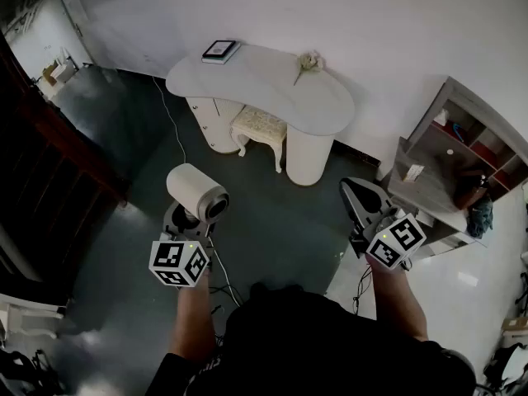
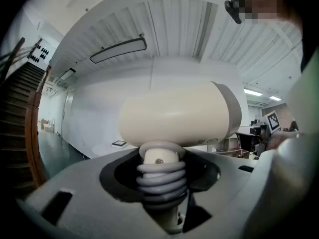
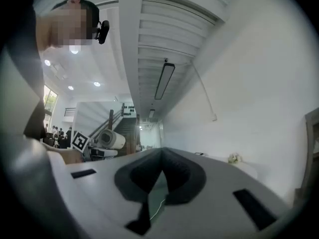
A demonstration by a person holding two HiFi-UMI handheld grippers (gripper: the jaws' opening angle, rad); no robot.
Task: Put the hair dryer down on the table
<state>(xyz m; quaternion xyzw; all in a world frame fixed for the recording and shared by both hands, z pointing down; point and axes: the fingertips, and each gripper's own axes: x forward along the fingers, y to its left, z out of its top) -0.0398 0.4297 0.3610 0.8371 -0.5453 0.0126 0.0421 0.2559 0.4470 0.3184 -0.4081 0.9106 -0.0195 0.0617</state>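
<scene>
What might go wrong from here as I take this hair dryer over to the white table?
The left tongs hold the hair dryer only by its thin ribbed neck, heavy body above, so it may tip. A cable on the floor by your feet might trip you. The stool stands before the table, in your way.

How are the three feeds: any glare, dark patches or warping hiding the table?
Head view: table evenly lit, no glare; left edge and corners dark. Left gripper view: strong fisheye bending; the close hair dryer fills the middle, table only a sliver beneath it. Right gripper view: black corners, bent lines, small bright ceiling lights.
</scene>
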